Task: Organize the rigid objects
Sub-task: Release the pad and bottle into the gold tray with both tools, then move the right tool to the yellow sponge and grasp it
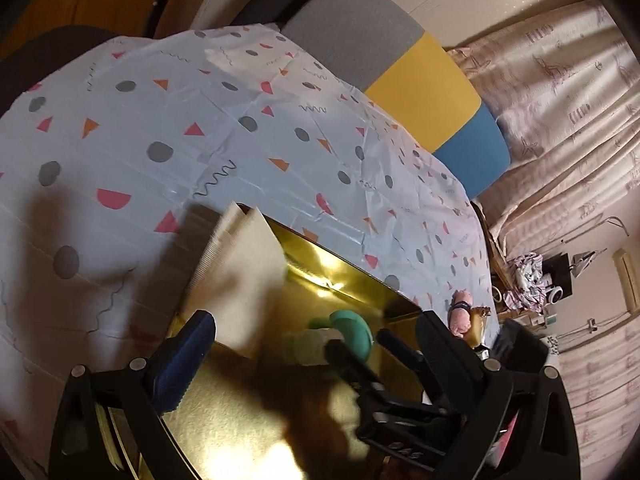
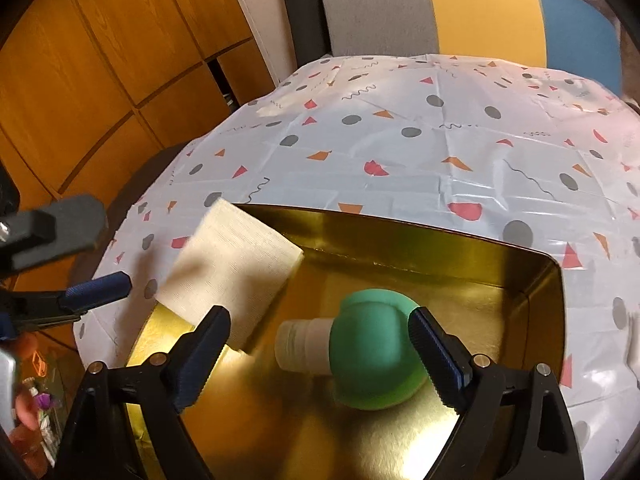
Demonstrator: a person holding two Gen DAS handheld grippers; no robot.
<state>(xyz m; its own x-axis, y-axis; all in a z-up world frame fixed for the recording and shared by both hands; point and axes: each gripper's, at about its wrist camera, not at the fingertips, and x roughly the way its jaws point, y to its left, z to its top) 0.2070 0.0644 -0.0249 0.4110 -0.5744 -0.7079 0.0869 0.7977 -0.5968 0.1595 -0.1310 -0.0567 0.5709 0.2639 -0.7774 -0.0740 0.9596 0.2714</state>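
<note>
Right gripper (image 2: 320,356) fingers (image 2: 438,360) spread wide, green bottle (image 2: 372,356) between, untouched, in gold tin (image 2: 400,236).

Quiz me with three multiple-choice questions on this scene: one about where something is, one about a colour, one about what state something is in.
1. Where does the bottle lie?
A. inside the gold tin
B. on the chair
C. on the floor

2. What colour is the bottle's round body?
A. red
B. green
C. black

3. How does the right gripper stand?
A. clamped on the bottle
B. clamped on the cloth
C. open, holding nothing

Answers:
1. A, the tin's gold walls surround it.
2. B, the body is green, the neck whitish.
3. C, its fingers stand wide apart, neither clamping the bottle nor the cloth draped over the tin's rim.
</note>
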